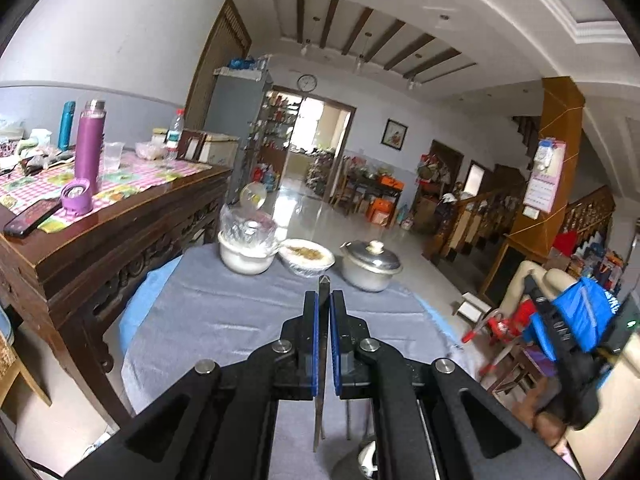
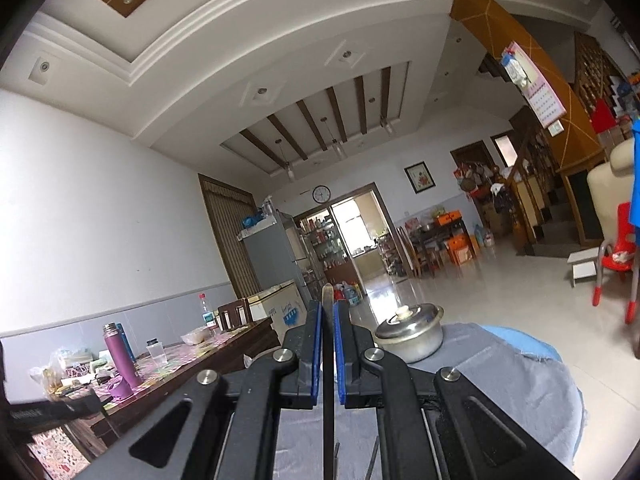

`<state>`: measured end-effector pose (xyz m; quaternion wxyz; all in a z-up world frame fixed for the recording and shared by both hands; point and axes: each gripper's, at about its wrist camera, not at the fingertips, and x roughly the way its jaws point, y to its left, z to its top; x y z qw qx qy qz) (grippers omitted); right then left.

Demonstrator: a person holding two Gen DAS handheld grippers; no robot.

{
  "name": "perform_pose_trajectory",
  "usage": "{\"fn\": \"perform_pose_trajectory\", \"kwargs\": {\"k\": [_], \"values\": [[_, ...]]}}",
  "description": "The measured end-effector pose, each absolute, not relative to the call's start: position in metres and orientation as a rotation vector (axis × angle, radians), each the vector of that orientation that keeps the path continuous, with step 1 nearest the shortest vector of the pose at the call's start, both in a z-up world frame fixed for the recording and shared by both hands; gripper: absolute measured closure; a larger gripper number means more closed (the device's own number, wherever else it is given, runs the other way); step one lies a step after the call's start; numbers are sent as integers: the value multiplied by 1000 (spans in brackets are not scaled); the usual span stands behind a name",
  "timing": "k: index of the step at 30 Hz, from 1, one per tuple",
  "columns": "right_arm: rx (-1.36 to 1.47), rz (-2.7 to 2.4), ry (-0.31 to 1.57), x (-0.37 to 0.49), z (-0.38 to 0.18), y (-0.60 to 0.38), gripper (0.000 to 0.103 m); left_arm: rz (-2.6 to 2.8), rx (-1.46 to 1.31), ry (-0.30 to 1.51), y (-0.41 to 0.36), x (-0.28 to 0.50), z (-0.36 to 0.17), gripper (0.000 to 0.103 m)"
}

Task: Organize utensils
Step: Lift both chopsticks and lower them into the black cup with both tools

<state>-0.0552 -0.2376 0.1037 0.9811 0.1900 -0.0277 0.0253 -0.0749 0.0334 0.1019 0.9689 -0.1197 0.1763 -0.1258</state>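
Observation:
My left gripper [image 1: 324,300] is shut on a thin metal utensil handle [image 1: 323,286]; the handle runs between the blue pads, its tip poking out ahead and its lower end hanging below over the grey tablecloth [image 1: 224,320]. My right gripper [image 2: 328,308] is shut on another thin dark metal utensil handle [image 2: 327,296], held the same way and tilted up toward the room. More thin utensil stems show under each gripper. The right gripper, blue and black, also shows at the right edge of the left wrist view [image 1: 572,320].
On the round table's far side stand a white bowl with a clear cover [image 1: 246,248], a wrapped dish of food [image 1: 307,256] and a lidded steel pot [image 1: 372,264] [image 2: 410,330]. A wooden sideboard [image 1: 100,236] with a purple flask, cups and a phone stands left.

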Motion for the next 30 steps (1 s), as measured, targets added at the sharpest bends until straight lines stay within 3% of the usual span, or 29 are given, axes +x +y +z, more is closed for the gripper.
{"fn": "perform_pose_trajectory", "kwargs": {"k": [16,30], "values": [[264,75,-51,-46,92,-204,96,-374,-269,300,25,-103,132,98],[224,69,-43,-47,84,-193,96,-416,-250,348,-2,-95,123,98]]}}
